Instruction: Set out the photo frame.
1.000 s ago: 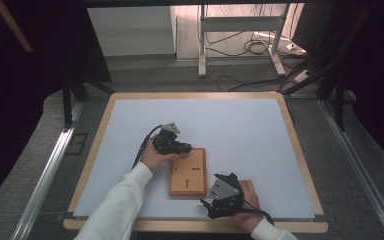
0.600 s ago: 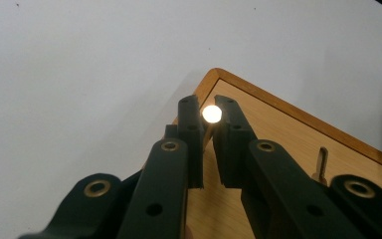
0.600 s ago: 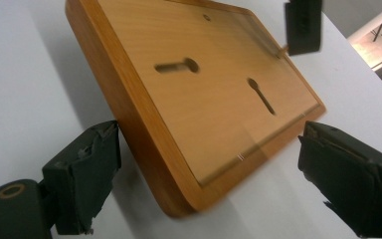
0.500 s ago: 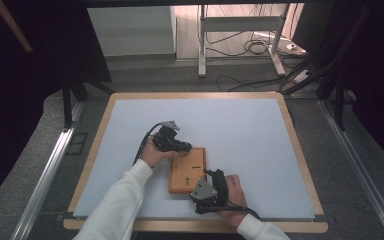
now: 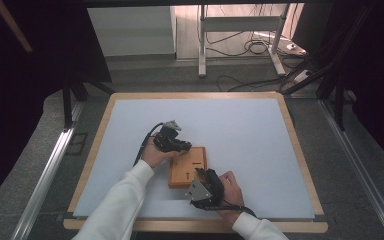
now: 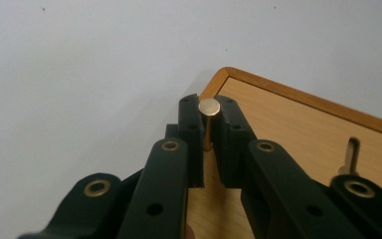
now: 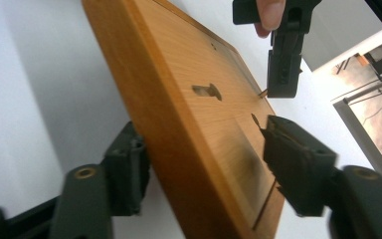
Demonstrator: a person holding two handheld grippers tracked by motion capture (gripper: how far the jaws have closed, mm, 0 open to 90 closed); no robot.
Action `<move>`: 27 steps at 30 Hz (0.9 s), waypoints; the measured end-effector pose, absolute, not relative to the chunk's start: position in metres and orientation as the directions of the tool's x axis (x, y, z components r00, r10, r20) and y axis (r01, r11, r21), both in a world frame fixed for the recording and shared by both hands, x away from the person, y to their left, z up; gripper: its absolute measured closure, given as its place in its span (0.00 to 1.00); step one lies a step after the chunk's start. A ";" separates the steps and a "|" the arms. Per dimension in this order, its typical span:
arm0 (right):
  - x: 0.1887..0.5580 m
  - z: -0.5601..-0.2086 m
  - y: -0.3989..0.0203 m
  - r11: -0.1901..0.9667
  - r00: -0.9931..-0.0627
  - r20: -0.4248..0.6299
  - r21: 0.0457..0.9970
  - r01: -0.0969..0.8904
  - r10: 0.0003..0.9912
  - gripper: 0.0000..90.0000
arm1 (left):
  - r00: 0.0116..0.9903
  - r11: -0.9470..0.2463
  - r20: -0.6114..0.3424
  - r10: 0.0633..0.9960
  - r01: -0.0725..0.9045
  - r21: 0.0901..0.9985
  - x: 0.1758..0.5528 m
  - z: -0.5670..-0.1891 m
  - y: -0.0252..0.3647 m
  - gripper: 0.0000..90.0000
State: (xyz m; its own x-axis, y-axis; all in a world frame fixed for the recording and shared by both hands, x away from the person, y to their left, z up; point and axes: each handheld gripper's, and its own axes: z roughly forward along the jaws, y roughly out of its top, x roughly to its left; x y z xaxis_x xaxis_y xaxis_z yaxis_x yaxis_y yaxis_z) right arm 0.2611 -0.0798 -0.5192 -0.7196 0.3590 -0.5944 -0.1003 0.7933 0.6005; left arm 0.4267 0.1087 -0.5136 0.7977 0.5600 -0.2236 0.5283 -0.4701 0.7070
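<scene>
Since a second ago my right hand-held gripper (image 5: 206,175) has slid onto the wooden board (image 5: 187,167), jaws wide astride its near edge; my left hand-held gripper (image 6: 208,124) pinches a brass pin (image 6: 208,113) upright at the far corner.

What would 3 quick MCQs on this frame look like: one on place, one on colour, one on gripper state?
1. Where does the wooden board lie on the white table top?
A. near the person's edge, between the two grippers
B. at the far right corner
C. off the table, on the floor

2. What colour is the small pin in the left gripper?
A. red
B. brass
C. blue

3. How does the right gripper stand to the board?
A. far from it, shut
B. shut on the pin
C. jaws open, one on each side of the board's edge

Key: 1 A, the high view shows it near the front edge between both hands. 2 B, the left gripper view shows a brass round end between the jaws. 3 C, the right gripper view shows the board's edge between spread jaws.
</scene>
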 end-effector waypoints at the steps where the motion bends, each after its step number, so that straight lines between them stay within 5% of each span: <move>1: 0.261 -0.519 -0.080 0.793 -0.720 -0.594 0.601 -0.100 0.359 0.45 | 0.798 -0.470 -0.224 0.560 0.528 0.707 0.427 -0.514 0.109 0.91; 7: 0.262 -0.510 -0.083 0.784 -0.695 -0.618 0.608 -0.126 0.367 0.52 | 0.797 -0.477 -0.199 0.571 0.518 0.710 0.424 -0.513 0.107 0.82; 16: 0.264 -0.505 -0.086 0.777 -0.698 -0.610 0.618 -0.121 0.376 0.53 | 0.757 -0.420 -0.157 0.634 0.509 0.751 0.404 -0.498 0.131 0.48; 27: 0.266 -0.502 -0.086 0.774 -0.703 -0.602 0.622 -0.117 0.378 0.54 | 0.674 -0.376 -0.095 0.733 0.517 0.769 0.361 -0.501 0.190 0.41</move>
